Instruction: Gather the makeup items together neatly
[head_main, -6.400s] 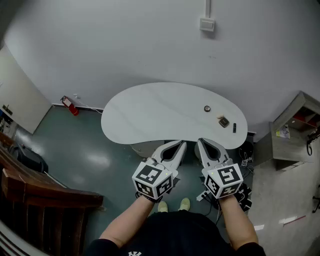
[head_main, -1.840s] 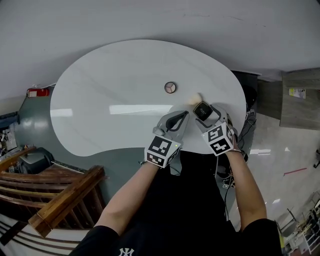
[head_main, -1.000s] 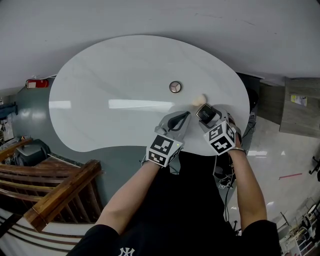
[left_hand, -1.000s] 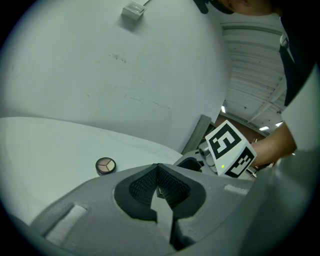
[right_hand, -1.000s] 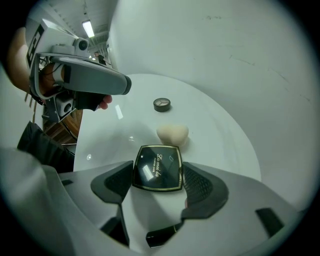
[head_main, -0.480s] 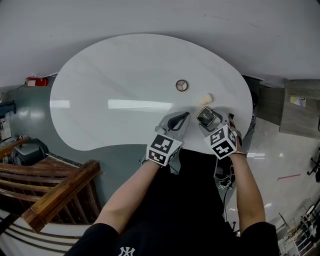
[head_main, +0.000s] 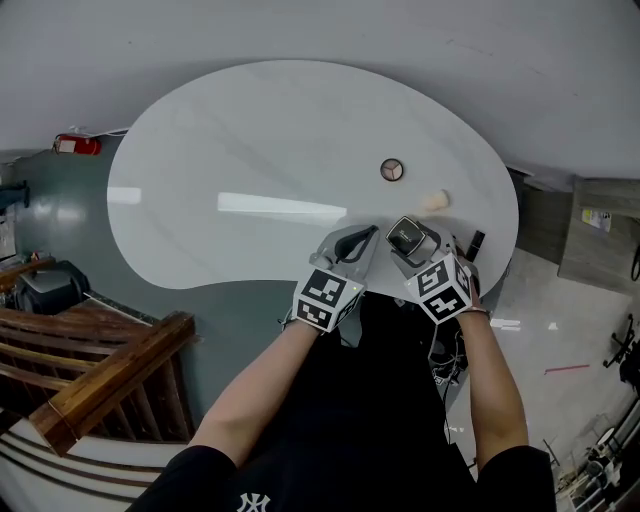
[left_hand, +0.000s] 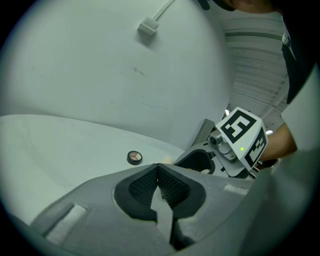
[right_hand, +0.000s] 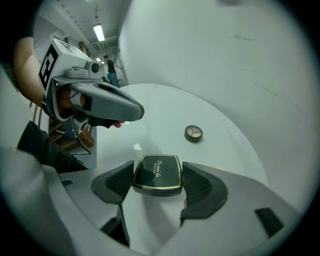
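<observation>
head view: right tool holds black compact at tabletop near edge, round eyeshadow pot beyond | left gripper view: left tool jaws pressed together, empty | right gripper view: compact's gold script unreadable

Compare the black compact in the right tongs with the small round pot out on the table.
The black compact is square with rounded corners; the round pot is circular and looks smaller. The black compact shows a dark closed lid with gold edging and script; the round pot shows tan and brown shades on top. The black compact is clamped in the right tongs; the round pot sits free on the table. Both have dark cases.
</observation>
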